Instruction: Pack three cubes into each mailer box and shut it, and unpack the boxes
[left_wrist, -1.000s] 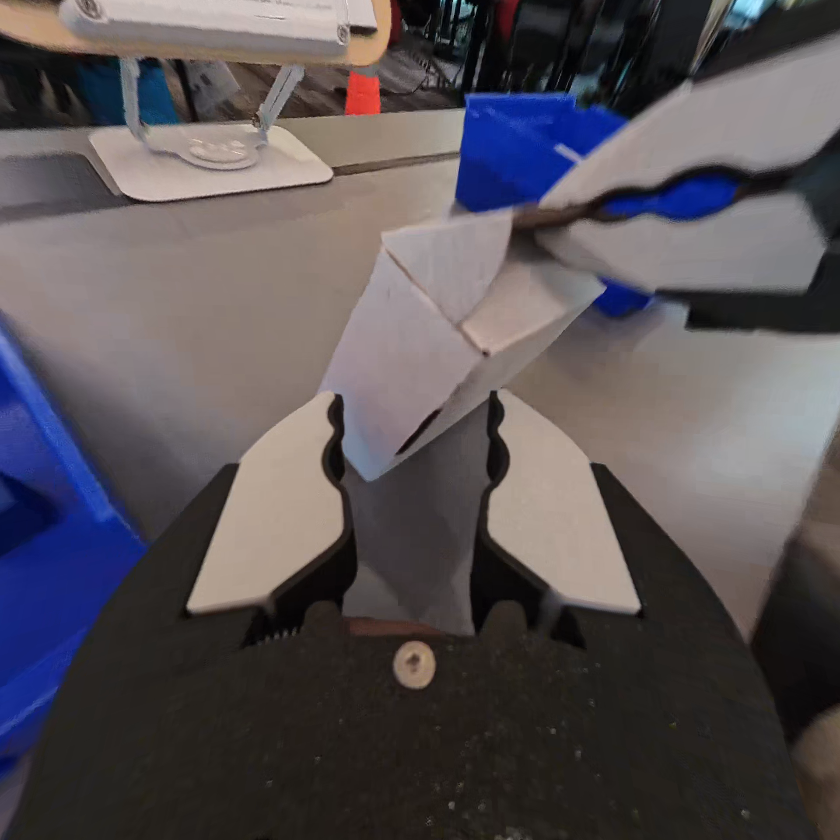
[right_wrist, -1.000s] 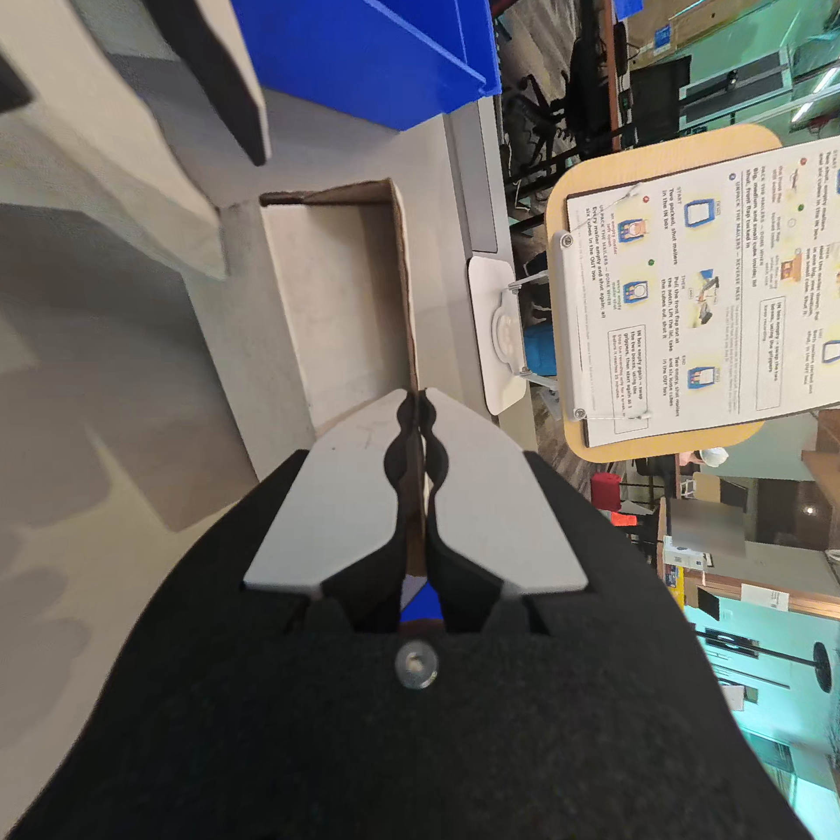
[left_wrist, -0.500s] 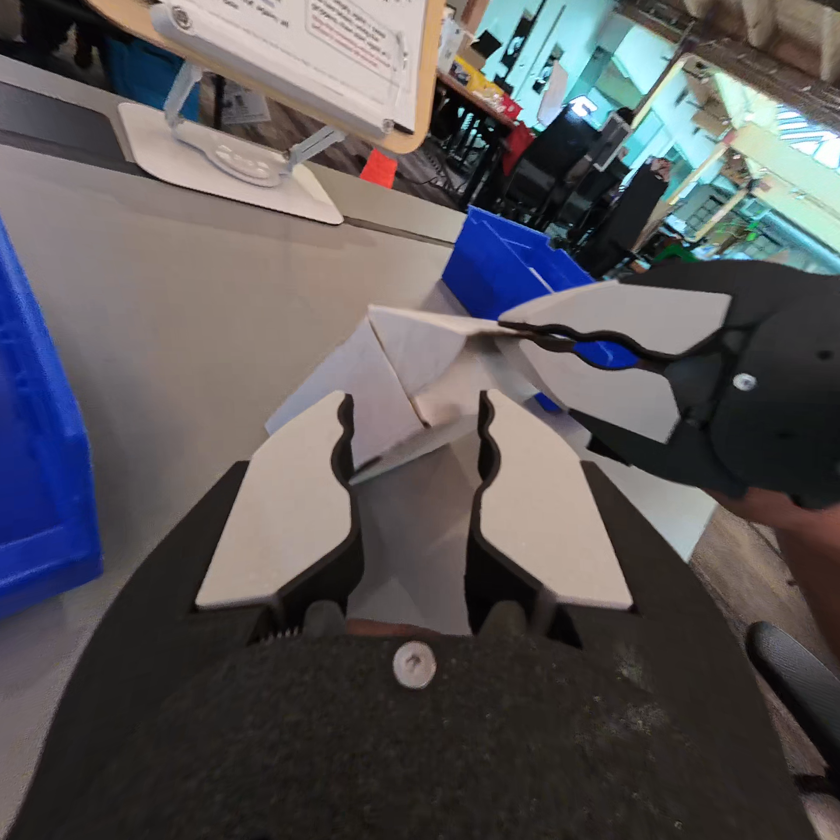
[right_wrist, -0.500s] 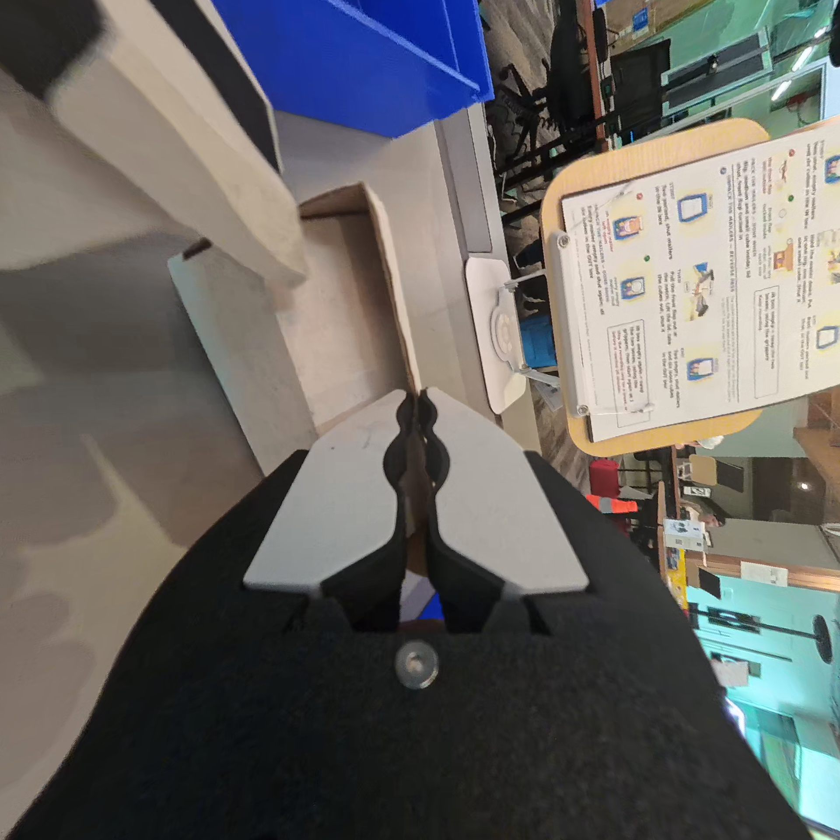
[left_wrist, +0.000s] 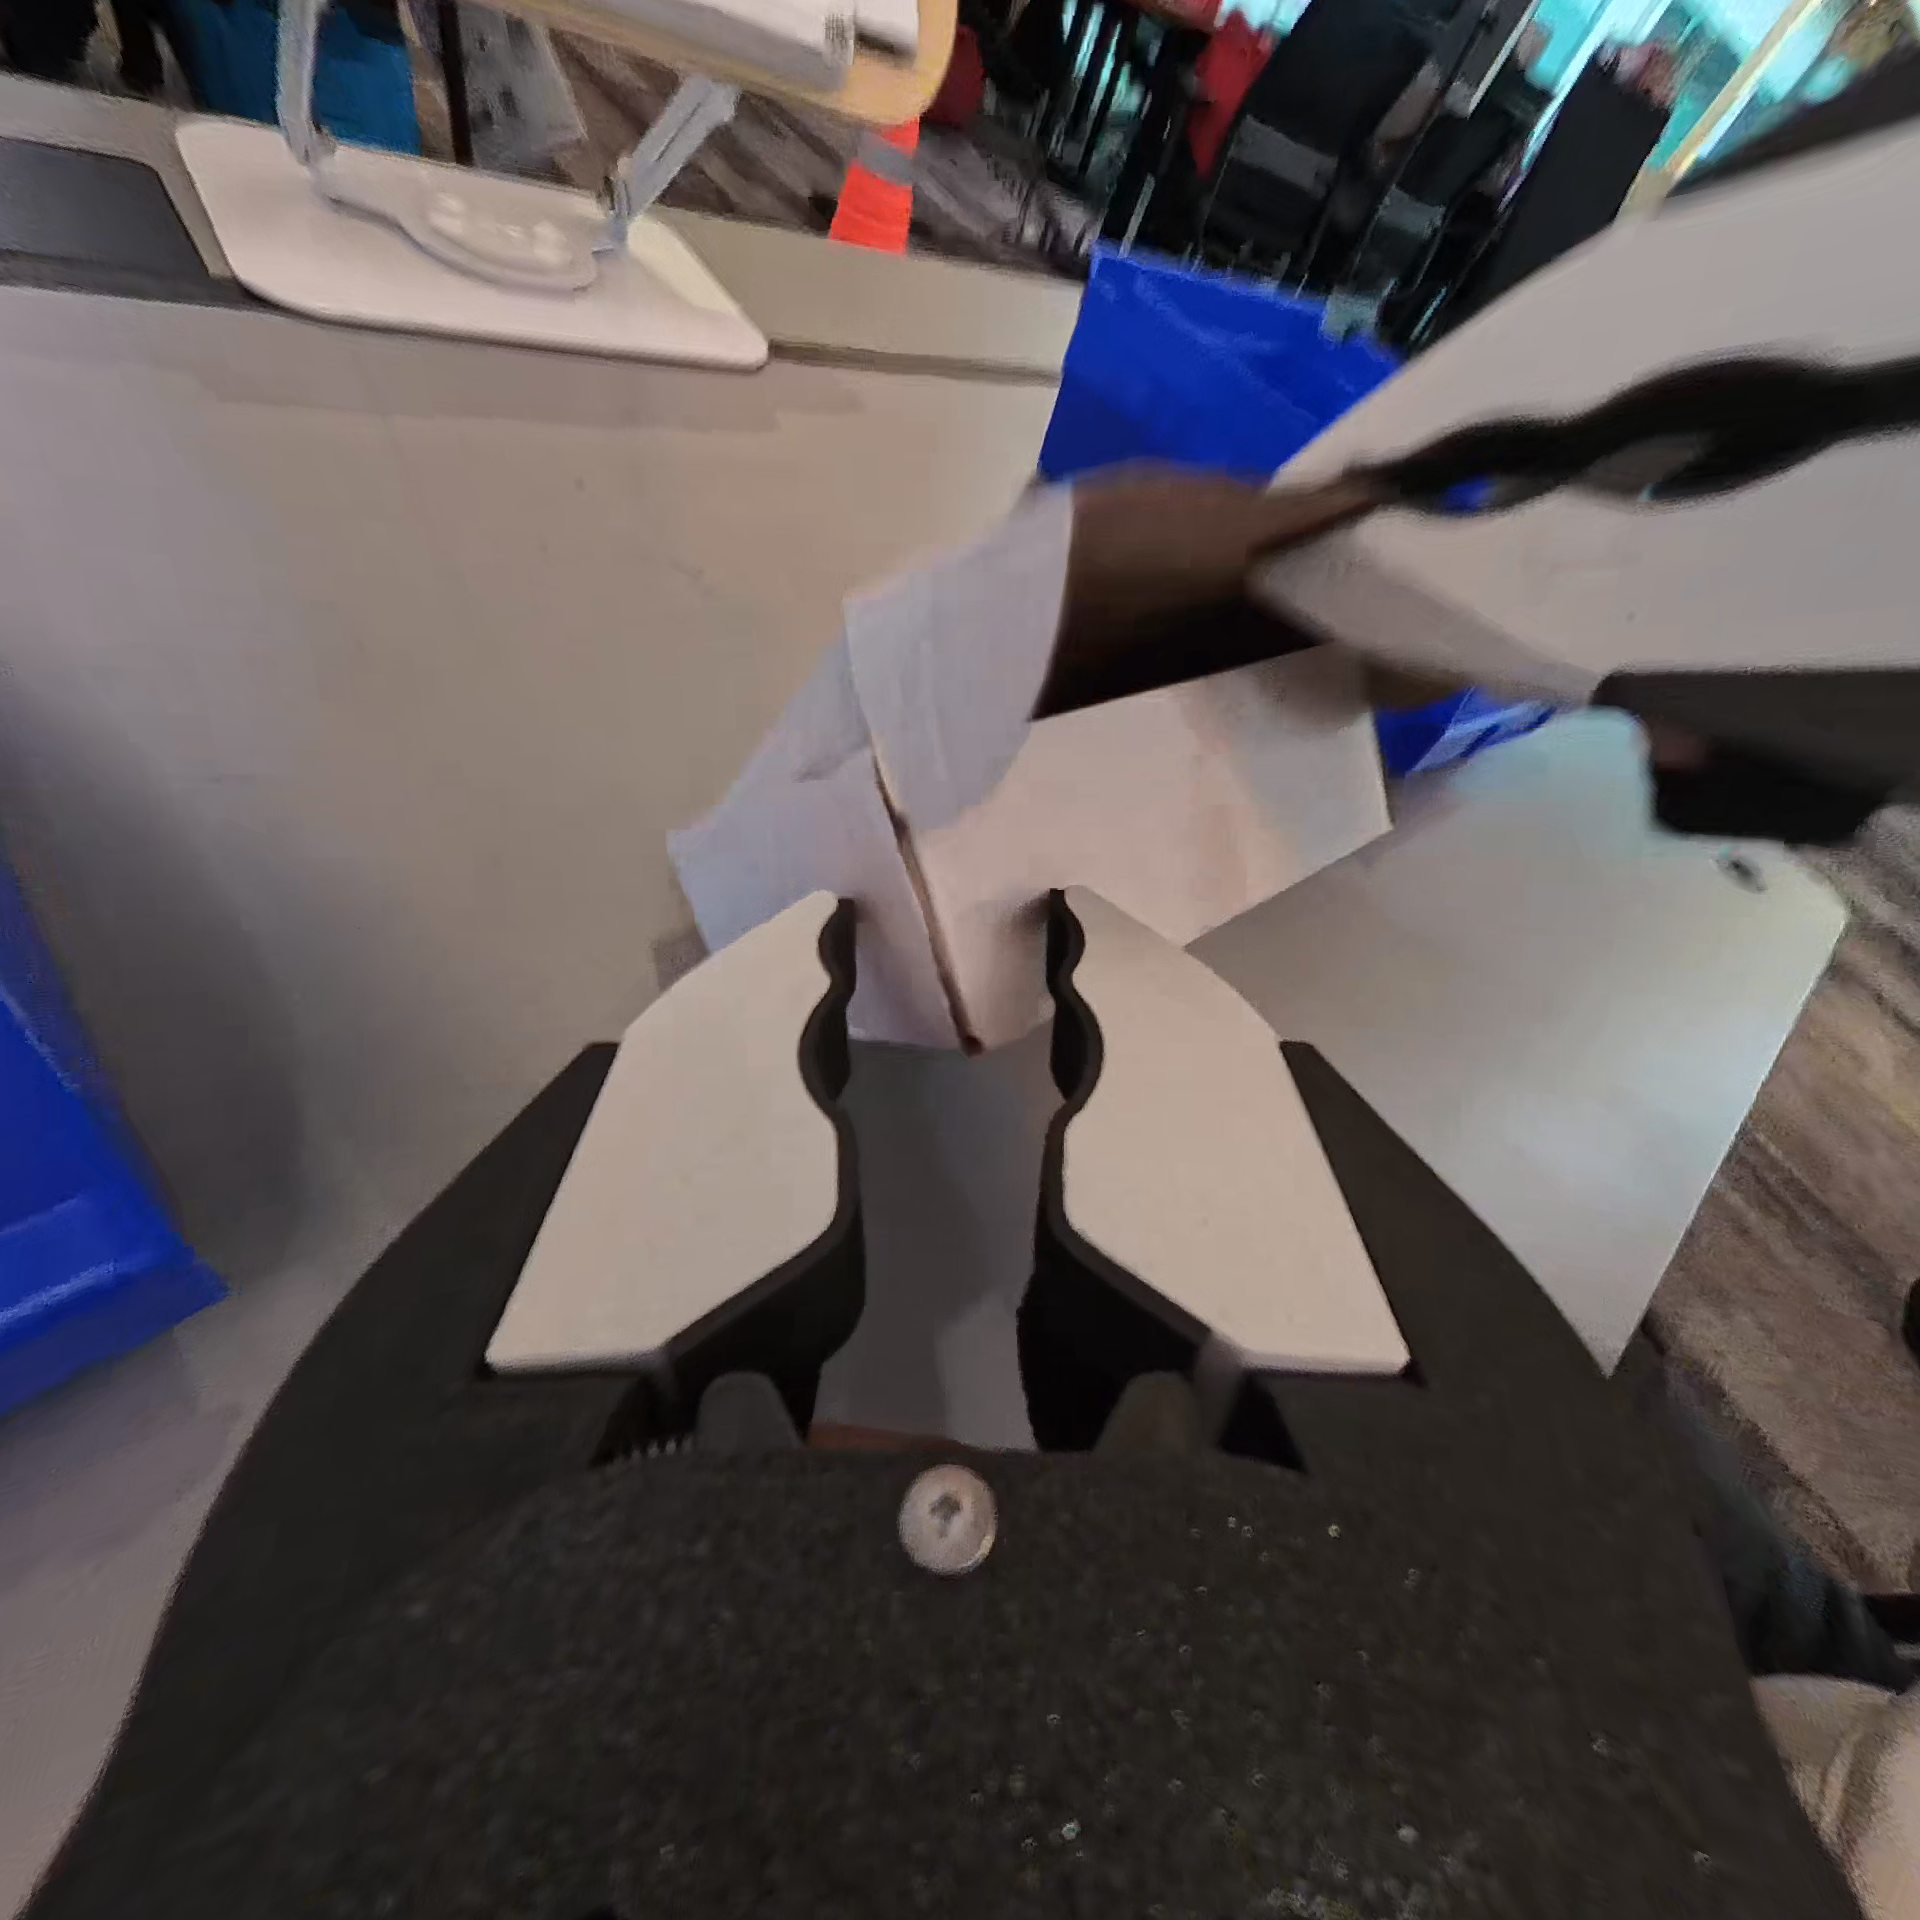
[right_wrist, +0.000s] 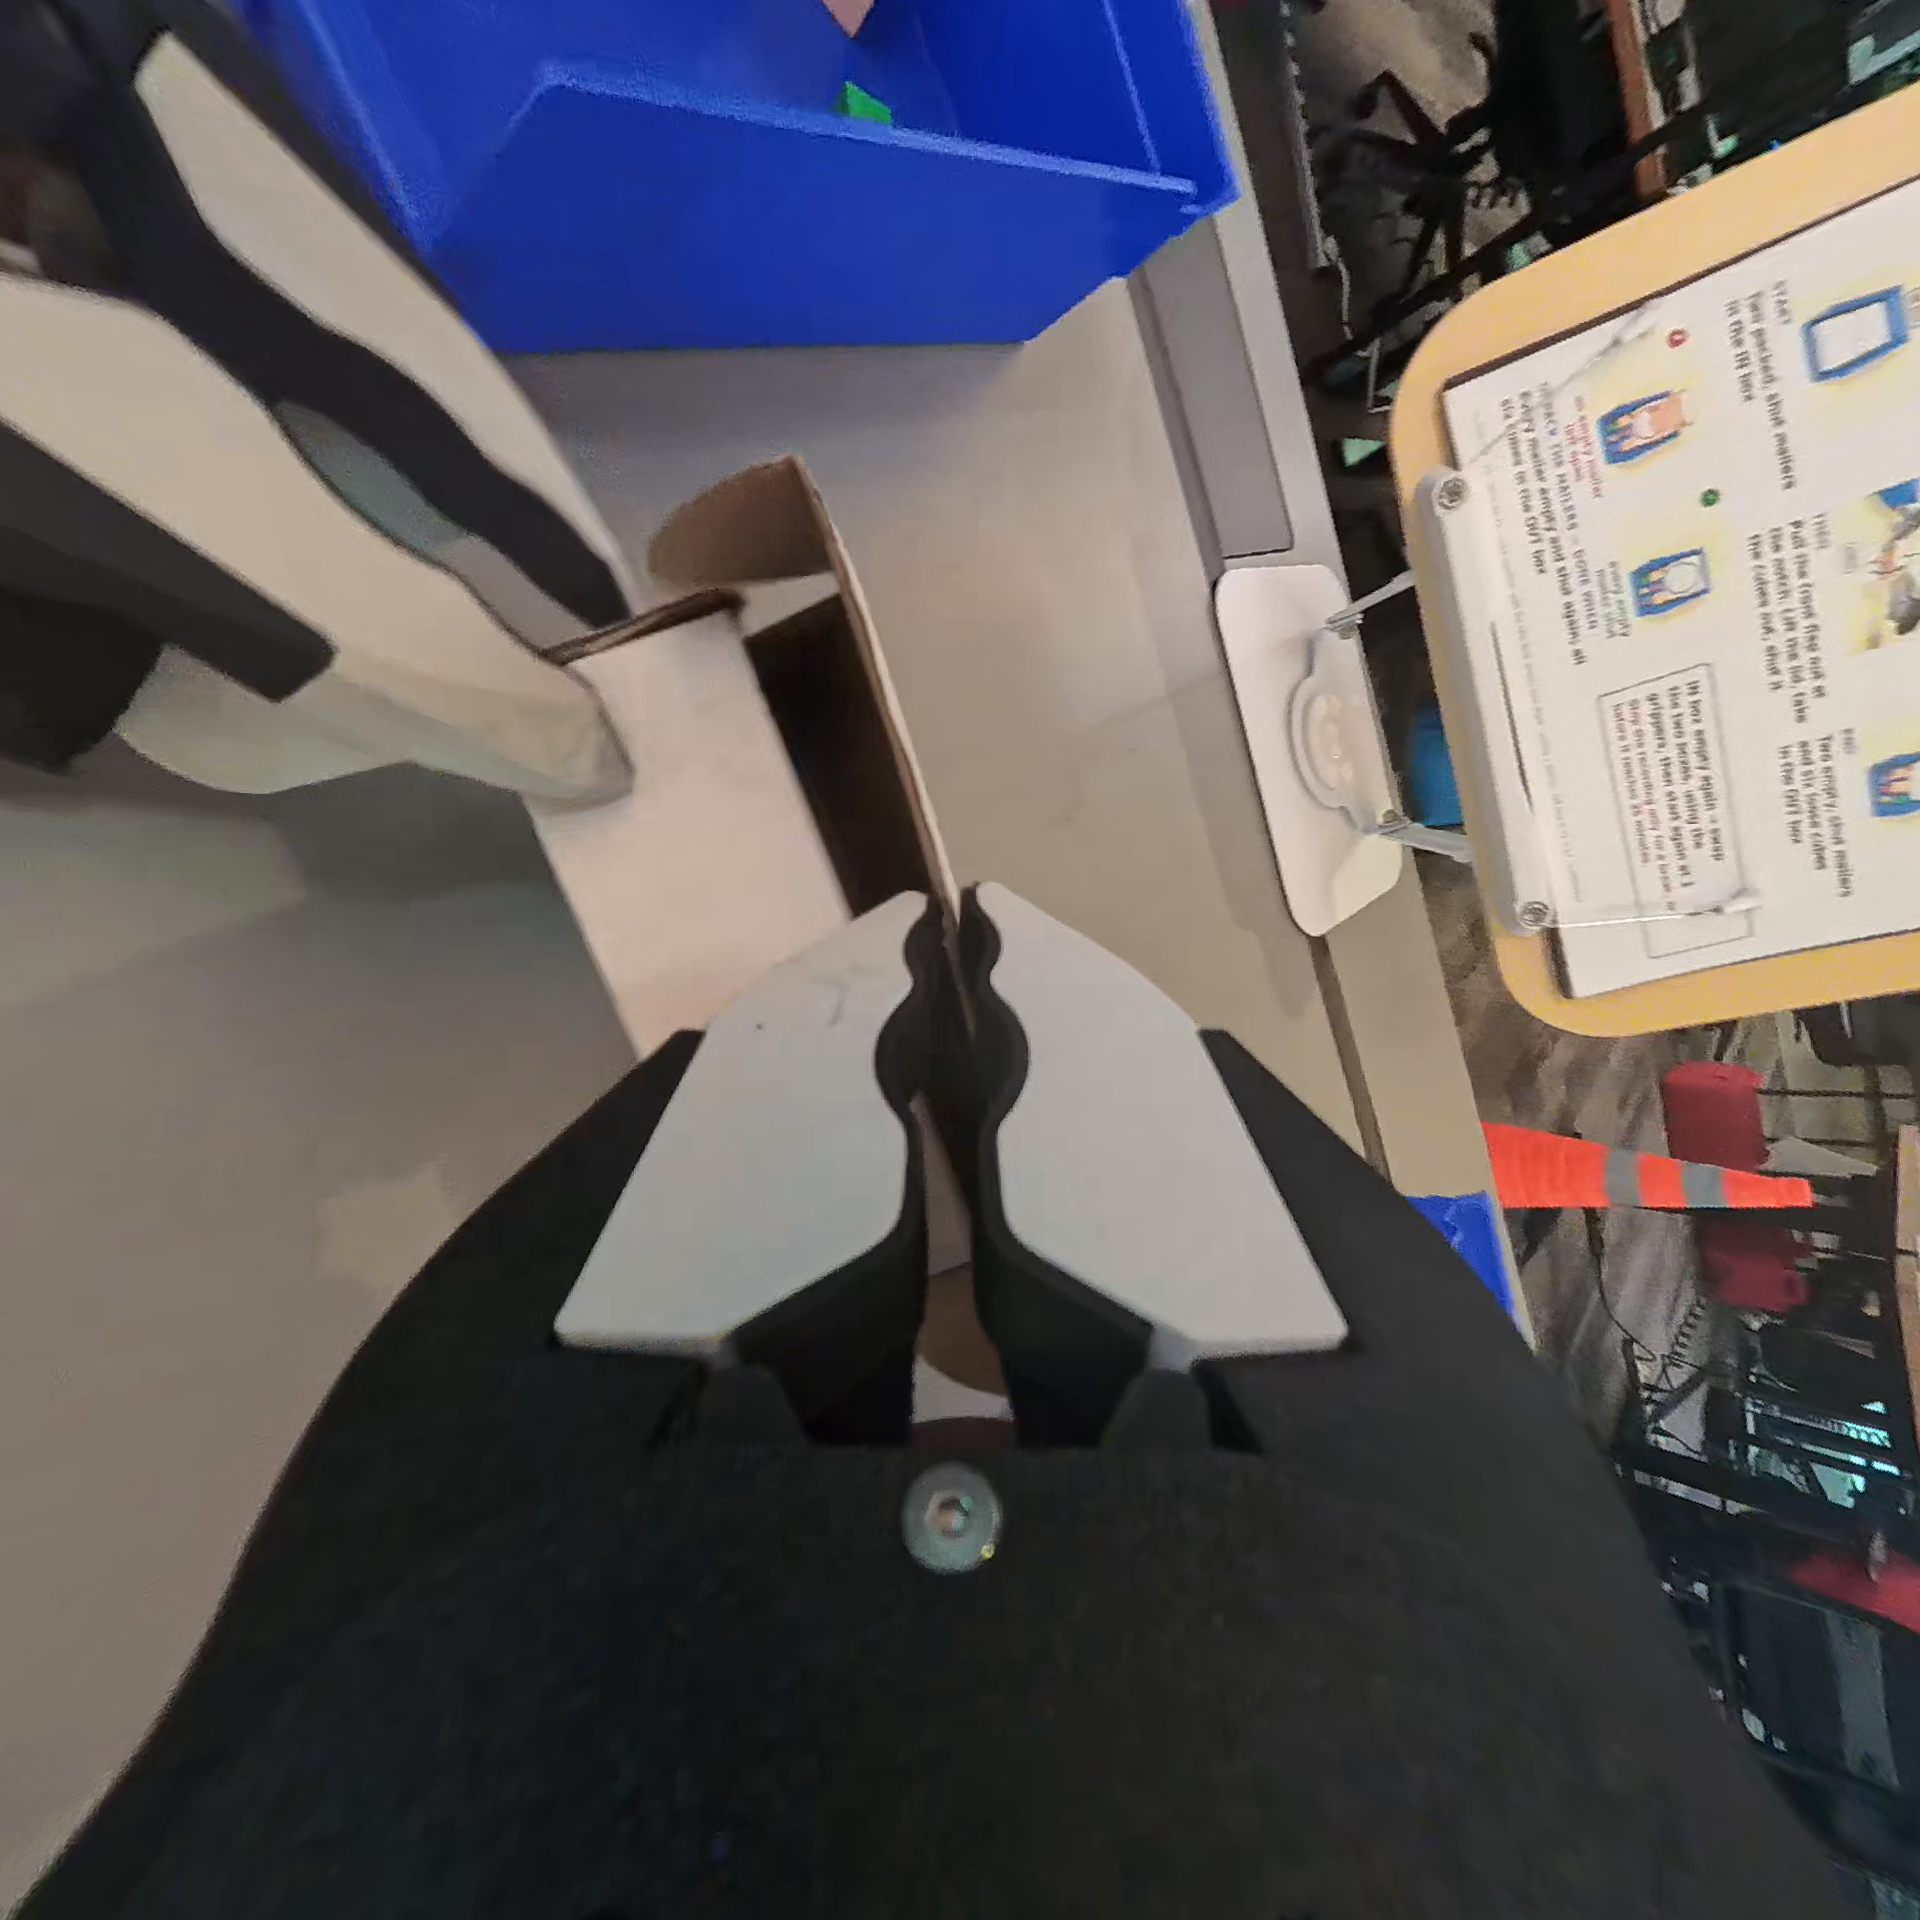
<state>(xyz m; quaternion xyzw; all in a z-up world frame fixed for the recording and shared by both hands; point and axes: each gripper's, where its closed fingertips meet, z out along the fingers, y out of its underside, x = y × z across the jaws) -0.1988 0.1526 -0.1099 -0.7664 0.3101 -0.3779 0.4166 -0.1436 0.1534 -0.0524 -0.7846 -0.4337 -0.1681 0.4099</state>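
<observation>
A white mailer box (left_wrist: 1143, 790) sits tilted on the grey table (left_wrist: 416, 623). My left gripper (left_wrist: 945, 914) has its jaws narrowed on the box's near corner, and both pads touch it. My right gripper (right_wrist: 948, 904) is shut on the box's lid flap (right_wrist: 883, 707) and holds it up, so the dark inside shows. The right gripper also shows at the upper right of the left wrist view (left_wrist: 1278, 520). The left gripper shows at the left of the right wrist view (right_wrist: 592, 727), on the box wall (right_wrist: 686, 790). A green cube (right_wrist: 862, 104) lies in a blue bin (right_wrist: 810, 229).
A second blue bin (left_wrist: 62, 1195) stands at the left, and another blue bin (left_wrist: 1195, 364) stands behind the box. An instruction board on a white stand (right_wrist: 1683, 623) is at the table's far edge. The table's corner (left_wrist: 1766, 987) lies close on the right.
My left jaws have narrowed onto the box corner. My right gripper has pulled the lid flap wider open, and the box has turned, so its dark inside now shows.
</observation>
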